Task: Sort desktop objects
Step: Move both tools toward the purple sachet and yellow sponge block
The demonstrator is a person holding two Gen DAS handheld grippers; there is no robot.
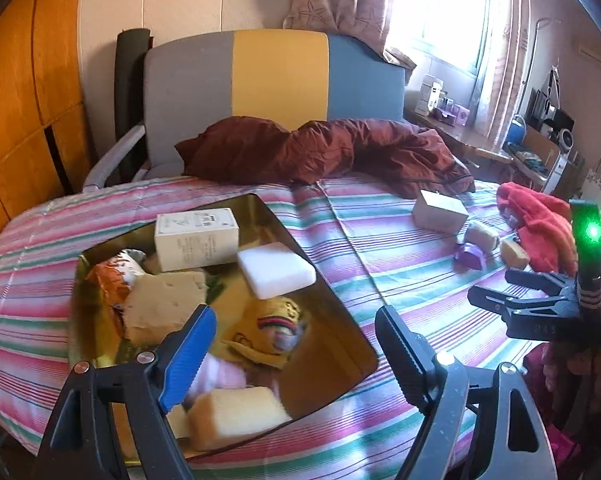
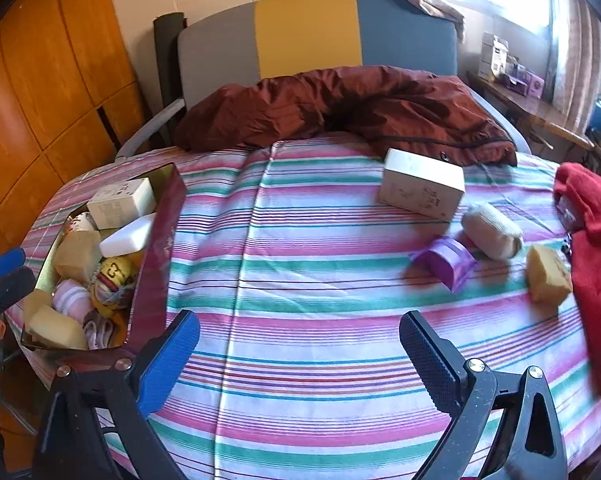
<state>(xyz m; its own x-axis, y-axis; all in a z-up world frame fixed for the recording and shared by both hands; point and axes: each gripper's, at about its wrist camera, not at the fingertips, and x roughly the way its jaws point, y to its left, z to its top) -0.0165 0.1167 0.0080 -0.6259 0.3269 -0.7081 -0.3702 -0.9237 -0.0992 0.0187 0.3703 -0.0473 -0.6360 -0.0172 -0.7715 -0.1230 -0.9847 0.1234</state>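
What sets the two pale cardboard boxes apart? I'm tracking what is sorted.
The box in the tin lies among sponges and socks inside the tin; the box on the bedspread sits loose beside a beige sock roll. The first leans on other items; the second rests flat. Both are pale, printed and rectangular.

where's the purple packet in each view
Left wrist view: the purple packet lies far right on the striped cloth, just below the beige box.
Right wrist view: the purple packet lies right of centre, again just below the beige box, beside a rolled sock.
Shared landmark: the beige box.
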